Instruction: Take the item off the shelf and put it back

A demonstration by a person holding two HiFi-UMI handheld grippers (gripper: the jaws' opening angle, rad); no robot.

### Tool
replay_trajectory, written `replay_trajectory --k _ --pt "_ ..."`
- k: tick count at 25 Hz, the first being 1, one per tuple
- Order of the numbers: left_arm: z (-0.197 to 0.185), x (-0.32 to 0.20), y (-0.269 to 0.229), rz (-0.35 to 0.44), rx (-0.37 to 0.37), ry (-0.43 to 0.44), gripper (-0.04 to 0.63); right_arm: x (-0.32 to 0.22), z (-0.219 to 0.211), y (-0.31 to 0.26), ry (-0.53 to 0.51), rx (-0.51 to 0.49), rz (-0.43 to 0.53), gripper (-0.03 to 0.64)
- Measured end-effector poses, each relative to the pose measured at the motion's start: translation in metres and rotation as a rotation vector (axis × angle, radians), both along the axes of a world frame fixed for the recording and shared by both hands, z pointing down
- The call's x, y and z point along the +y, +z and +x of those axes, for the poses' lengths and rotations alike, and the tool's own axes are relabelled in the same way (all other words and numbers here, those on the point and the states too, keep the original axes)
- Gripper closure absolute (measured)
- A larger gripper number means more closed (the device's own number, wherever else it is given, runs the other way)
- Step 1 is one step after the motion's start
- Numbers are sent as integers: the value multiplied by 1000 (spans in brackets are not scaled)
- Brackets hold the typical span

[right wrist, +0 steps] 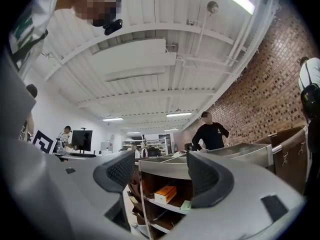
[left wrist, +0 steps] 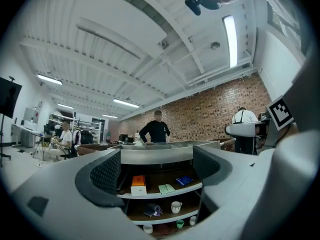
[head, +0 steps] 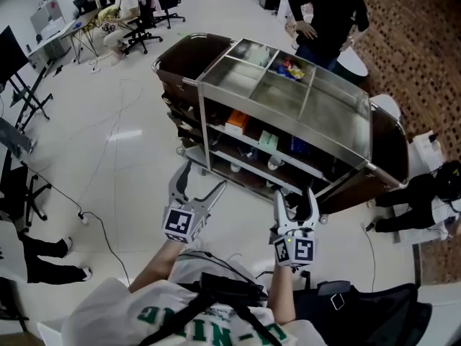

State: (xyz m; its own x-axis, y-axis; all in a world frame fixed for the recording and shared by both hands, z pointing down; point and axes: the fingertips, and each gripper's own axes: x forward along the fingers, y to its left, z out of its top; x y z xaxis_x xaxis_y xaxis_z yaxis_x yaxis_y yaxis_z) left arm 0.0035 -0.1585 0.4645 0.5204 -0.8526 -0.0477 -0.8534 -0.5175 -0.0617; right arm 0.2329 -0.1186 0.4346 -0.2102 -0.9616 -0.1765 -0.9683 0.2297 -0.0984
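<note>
A steel shelf cart (head: 338, 125) stands ahead of me on the floor. On its upper shelf lie an orange-and-white box (head: 236, 121), a pale green packet (head: 267, 140) and a blue item (head: 299, 146). My left gripper (head: 206, 174) hovers short of the cart's front, jaws apart with nothing between them. My right gripper (head: 294, 193) is beside it, also open and empty. In the left gripper view the left gripper (left wrist: 157, 171) frames the box (left wrist: 138, 184), the packet (left wrist: 166, 188) and a white cup (left wrist: 175, 207) below. The right gripper (right wrist: 162, 176) faces the cart's corner and the box (right wrist: 166, 193).
A person in black (head: 328, 13) stands behind the cart. Another person in black (head: 425, 193) is low at the right. Someone sits at desks (head: 122, 9) far left. A cable (head: 94, 222) trails over the floor. Colourful items (head: 290, 68) lie in the cart's top tray.
</note>
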Motion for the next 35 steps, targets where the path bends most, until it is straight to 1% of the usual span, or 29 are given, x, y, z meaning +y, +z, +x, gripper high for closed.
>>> replay_trajectory --k 3,5,9,12,15,18,21,23,25,27,31,33,35 --pt "-4 -4 5 -5 9 4 161 -4 -6 5 5 6 -18 275" --pt "-5 -6 3 -22 18 16 161 -7 -10 8 10 3 -24 275" --pt "-14 -17 21 -33 -15 22 161 -18 -16 11 17 2 -28 275" --pt "-15 -23 28 -69 -9 28 160 -26 -19 14 23 4 -35 275" --pt "-14 -31 43 -75 -11 51 154 -33 -20 19 30 9 -46 275" --pt "-9 -42 61 -97 -20 75 132 -40 -16 21 47 9 -50 275" --pt "-2 -44 70 -137 -24 103 87 -42 -13 24 66 6 -61 275" --pt "-2 -47 74 -149 -17 95 61 -44 -13 25 71 5 -61 275" --pt "-4 -56 81 -135 -26 90 54 -48 -12 24 79 2 -58 275" --pt "-2 -63 85 -138 -36 95 46 -51 -12 25 84 -14 -63 275" --pt "5 -81 98 -140 -88 93 46 -59 -19 26 79 -44 -70 275" --pt "8 -90 111 -149 -110 84 46 -60 -21 28 79 -42 -72 275" --pt "10 -100 125 -173 -117 80 46 -62 -20 30 86 -43 -76 275"
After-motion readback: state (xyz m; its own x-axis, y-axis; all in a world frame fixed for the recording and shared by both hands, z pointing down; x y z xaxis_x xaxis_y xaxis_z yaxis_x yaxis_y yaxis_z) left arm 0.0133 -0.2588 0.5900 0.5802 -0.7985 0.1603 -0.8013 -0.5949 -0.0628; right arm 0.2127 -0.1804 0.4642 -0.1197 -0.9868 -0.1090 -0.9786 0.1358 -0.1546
